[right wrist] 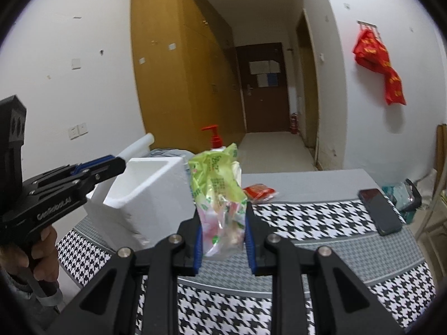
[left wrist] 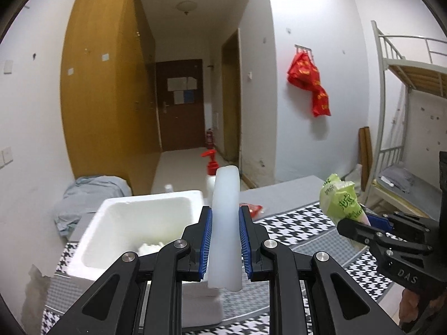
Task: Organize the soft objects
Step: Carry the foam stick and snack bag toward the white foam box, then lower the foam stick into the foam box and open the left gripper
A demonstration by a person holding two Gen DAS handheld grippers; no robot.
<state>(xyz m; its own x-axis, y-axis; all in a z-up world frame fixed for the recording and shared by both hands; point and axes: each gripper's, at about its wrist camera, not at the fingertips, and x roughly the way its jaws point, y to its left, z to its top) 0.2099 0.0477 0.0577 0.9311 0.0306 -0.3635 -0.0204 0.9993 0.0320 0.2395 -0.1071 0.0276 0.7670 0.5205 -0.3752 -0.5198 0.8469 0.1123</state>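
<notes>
Dropping both soft things into the foam box (left wrist: 134,223) looks like the step in hand, so here's how it could be done well. A white foam strip (left wrist: 225,223) is pinched upright in the left gripper (left wrist: 225,247), jaws narrowed right onto its sides, with the strip's top poking up well above the pads. A crumpled green packet (right wrist: 220,195) is clamped low down in the right gripper (right wrist: 223,240), jaws a bit wider, most of the packet sticking up free. Both are carried above the houndstooth tabletop (right wrist: 321,223), the strip just beside the box's near right corner, the packet near the box's right wall. The strip should probably be brought over the opening first, since it's closest, and tipped so its long end goes in instead of catching on the rim. The packet is floppy, so it's best lowered well inside before the jaws are let go, or it may slide off the wall. The red packet (right wrist: 259,191) and phone (right wrist: 380,212) lying further back are well clear and needn't be bumped. Something small and white is already seen in the box bottom, so room should be checked.
</notes>
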